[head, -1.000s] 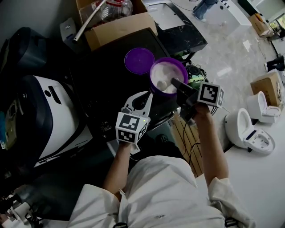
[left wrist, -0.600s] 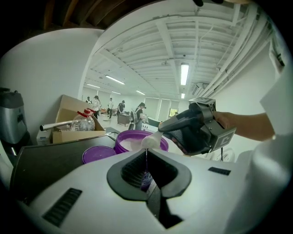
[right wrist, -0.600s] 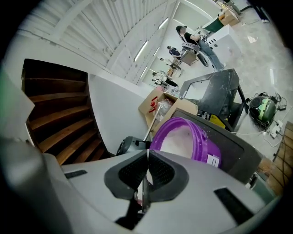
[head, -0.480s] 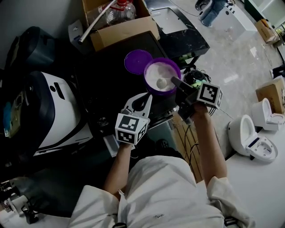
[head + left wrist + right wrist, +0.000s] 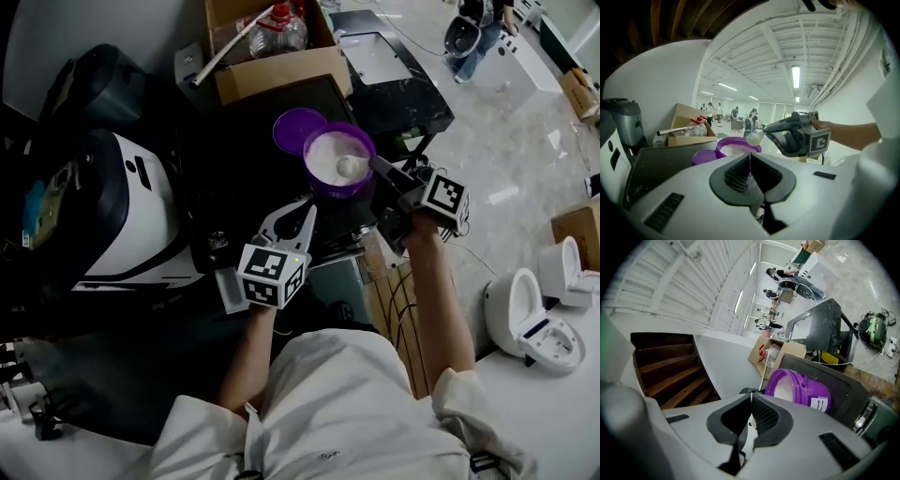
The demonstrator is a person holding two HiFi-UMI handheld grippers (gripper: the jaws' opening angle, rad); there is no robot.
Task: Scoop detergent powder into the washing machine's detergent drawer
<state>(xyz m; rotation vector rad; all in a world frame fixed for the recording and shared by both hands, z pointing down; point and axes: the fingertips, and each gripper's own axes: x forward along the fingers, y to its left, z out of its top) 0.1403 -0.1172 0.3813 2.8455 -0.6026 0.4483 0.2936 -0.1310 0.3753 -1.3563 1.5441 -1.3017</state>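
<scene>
My right gripper (image 5: 382,171) clamps the scoop (image 5: 349,167), its loaded bowl ahead over the tub (image 5: 327,190); left gripper (image 5: 303,210), closed on nothing, sits to its left.

A cardboard box (image 5: 281,70) at the back holds a clear plastic bottle (image 5: 278,30) with a red cap. On the pale floor (image 5: 506,159), right, stand a white toilet (image 5: 525,314) and a second toilet (image 5: 574,267).

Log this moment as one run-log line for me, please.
step: scooping | right gripper: shut on scoop, above purple tub | left gripper: shut, empty
</scene>
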